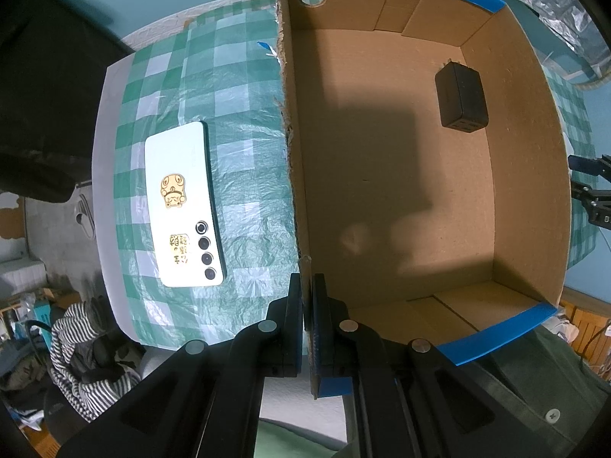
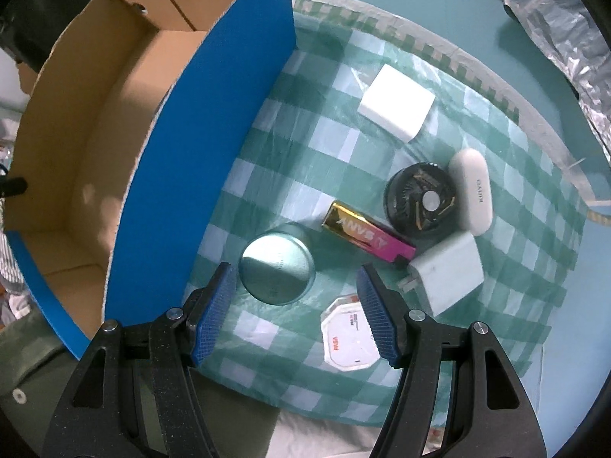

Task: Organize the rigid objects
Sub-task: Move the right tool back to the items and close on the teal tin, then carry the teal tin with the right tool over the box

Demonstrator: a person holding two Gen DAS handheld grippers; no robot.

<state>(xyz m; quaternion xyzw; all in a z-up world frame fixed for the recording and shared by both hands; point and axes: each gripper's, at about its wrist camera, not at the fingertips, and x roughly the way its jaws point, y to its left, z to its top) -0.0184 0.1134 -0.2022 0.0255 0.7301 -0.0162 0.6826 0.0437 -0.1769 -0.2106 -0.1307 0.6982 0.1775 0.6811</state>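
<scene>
Round tin (image 2: pixel 277 267) lies on the checked desk (image 2: pixel 305 145) just beside the blue box (image 2: pixel 198 145), under the right gripper (image 2: pixel 294 294), whose jaws stand apart and empty. The left gripper (image 1: pixel 307 318) is clamped on the box wall; descending off-centre, a finger could hit the lid or the white hexagonal case (image 2: pixel 349 337)

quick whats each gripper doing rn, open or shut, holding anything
left gripper: shut on the wall of the cardboard box.
right gripper: open, holding nothing, above the round tin.

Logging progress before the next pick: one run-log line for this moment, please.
left tongs: shut on box wall | right tongs: open above round tin | in box: black charger | phone: on cloth
</scene>
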